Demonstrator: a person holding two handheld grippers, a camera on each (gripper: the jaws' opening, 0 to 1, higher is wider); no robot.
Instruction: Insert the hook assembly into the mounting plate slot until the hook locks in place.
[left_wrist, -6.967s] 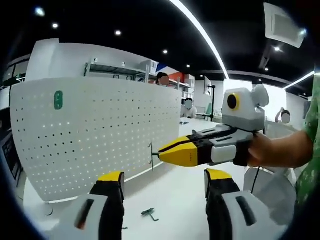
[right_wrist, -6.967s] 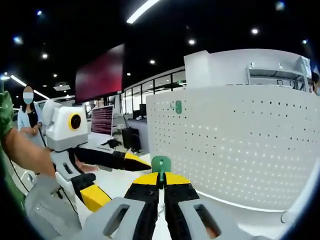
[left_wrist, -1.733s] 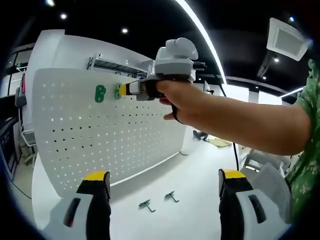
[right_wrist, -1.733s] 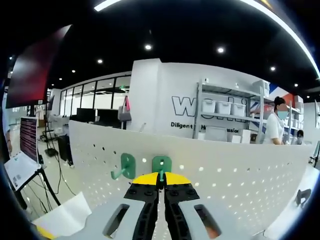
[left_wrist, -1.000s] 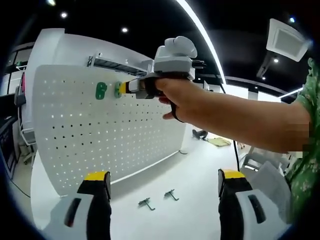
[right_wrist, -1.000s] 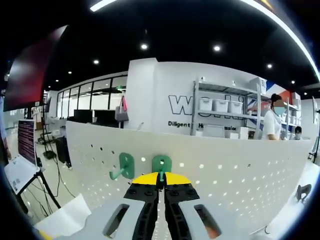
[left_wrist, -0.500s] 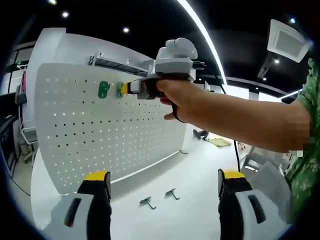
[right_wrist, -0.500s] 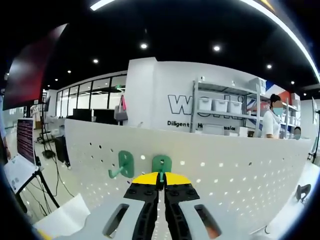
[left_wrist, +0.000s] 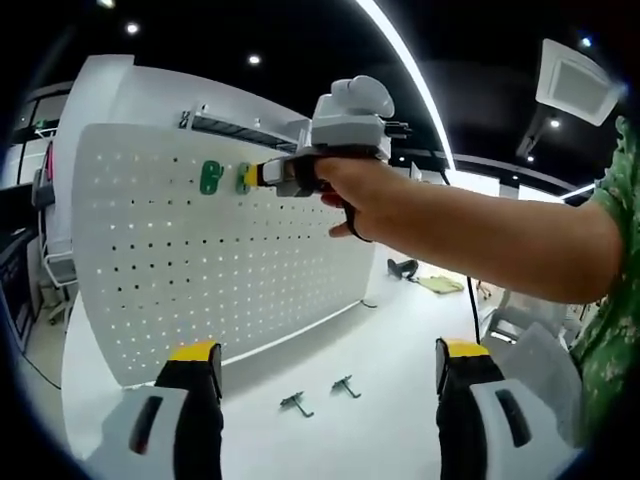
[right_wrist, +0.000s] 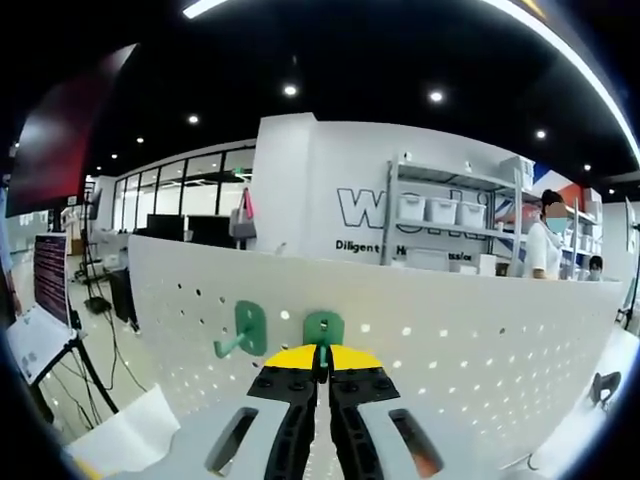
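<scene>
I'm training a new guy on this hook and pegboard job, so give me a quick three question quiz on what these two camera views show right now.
1. True or false: the right gripper is shut on a green hook held at the white pegboard.
2. How many green hooks show near the pegboard's top edge in the left gripper view, counting the held one? A) one B) two C) four
3. Fill in: two loose metal hooks lie on the white ____ below the pegboard.

Key: 1 true; 2 B, the held hook plus the mounted green hook; 3 table.
</scene>
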